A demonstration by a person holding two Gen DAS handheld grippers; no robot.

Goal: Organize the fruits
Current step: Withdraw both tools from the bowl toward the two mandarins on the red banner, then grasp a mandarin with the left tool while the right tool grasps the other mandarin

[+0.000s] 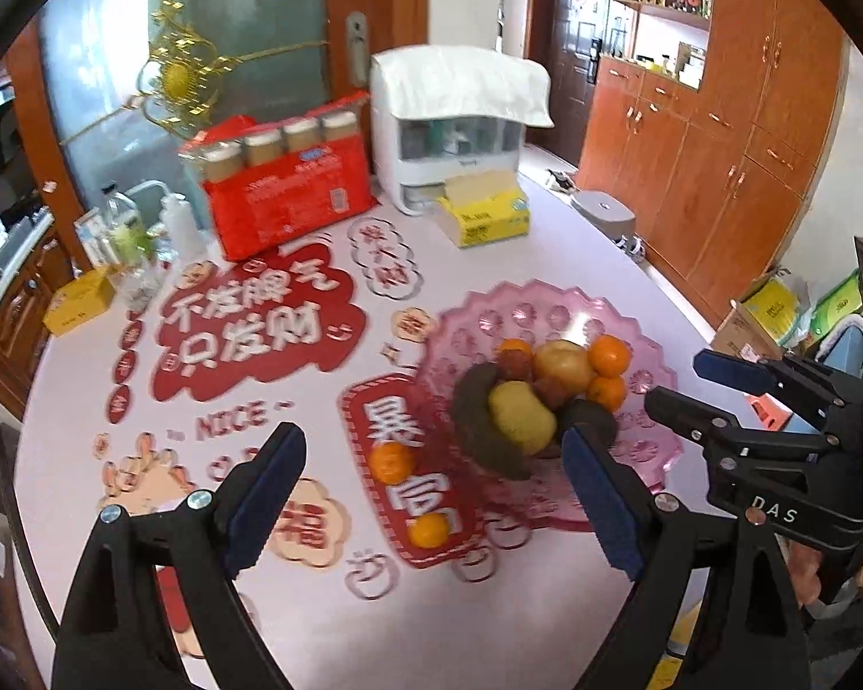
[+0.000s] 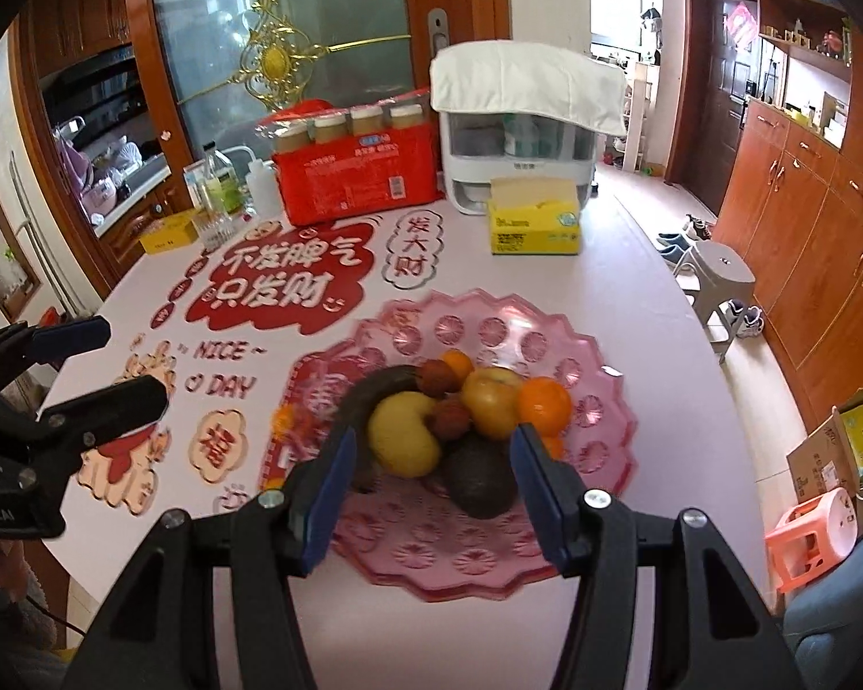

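— What do we have at the far end of the table (image 2: 633,299)?

— We see a red pack of jars (image 2: 358,172) beside a white appliance (image 2: 515,155) with a white cloth (image 2: 529,83) draped over its top. Just in front of the appliance sits a yellow tissue box (image 2: 535,218).

— And on the left?

— We make out clear bottles (image 2: 218,184) and a small yellow box (image 1: 80,299) near the table's edge.

— On the floor?

— We spot a grey stool (image 2: 719,282) by the wooden cabinets (image 2: 823,218), and a pink stool (image 2: 811,540) next to a cardboard box (image 2: 828,454).
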